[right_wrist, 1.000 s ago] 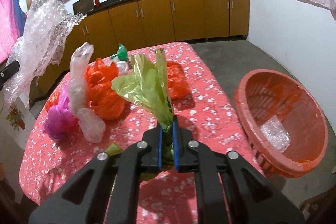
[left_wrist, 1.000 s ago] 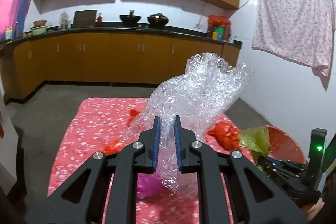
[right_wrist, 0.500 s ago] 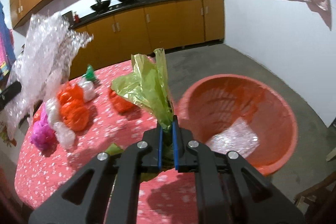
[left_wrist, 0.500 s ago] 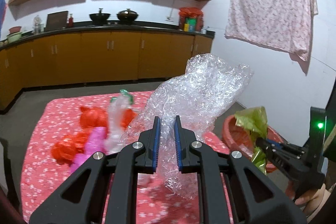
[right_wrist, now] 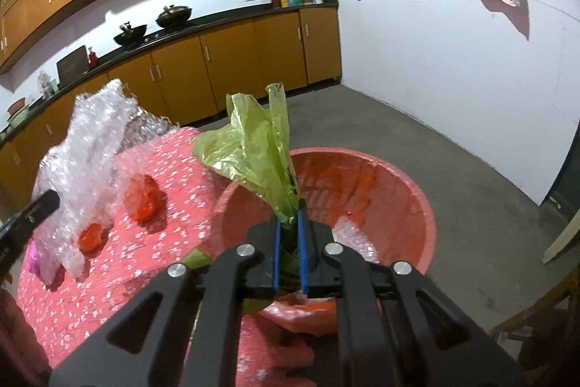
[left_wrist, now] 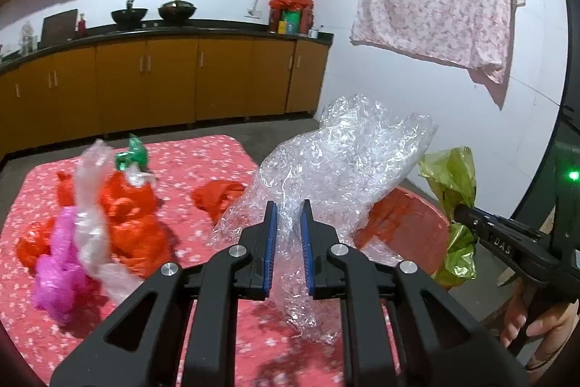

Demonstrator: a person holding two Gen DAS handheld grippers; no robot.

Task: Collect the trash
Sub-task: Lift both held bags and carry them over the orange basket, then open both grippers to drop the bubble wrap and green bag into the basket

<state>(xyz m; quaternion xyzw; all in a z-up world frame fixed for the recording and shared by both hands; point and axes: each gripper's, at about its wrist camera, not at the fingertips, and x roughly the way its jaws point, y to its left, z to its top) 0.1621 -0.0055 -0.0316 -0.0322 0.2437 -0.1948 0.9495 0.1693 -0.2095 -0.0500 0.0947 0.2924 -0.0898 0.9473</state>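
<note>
My left gripper [left_wrist: 287, 205] is shut on a crumpled sheet of clear bubble wrap [left_wrist: 340, 155] and holds it in the air over the table's right edge. My right gripper [right_wrist: 289, 209] is shut on a green plastic bag [right_wrist: 253, 147] and holds it above the red basket [right_wrist: 409, 191]. The basket stands on the floor beside the table and holds a piece of clear plastic [right_wrist: 351, 234]. The right gripper with the green bag [left_wrist: 453, 184] also shows in the left wrist view, and the bubble wrap [right_wrist: 90, 147] shows at the left of the right wrist view.
The table [left_wrist: 203, 155] has a red flowered cloth. On it lie red bags [left_wrist: 130, 220], a pink bag [left_wrist: 58, 267], a clear bag [left_wrist: 90, 205], a green wrapper [left_wrist: 132, 151] and a small red bag [left_wrist: 217, 198]. Kitchen cabinets [left_wrist: 163, 78] line the far wall.
Both grippers have swung to the right with their loads. The basket has come under the right gripper, and the green bag now hangs over it.
</note>
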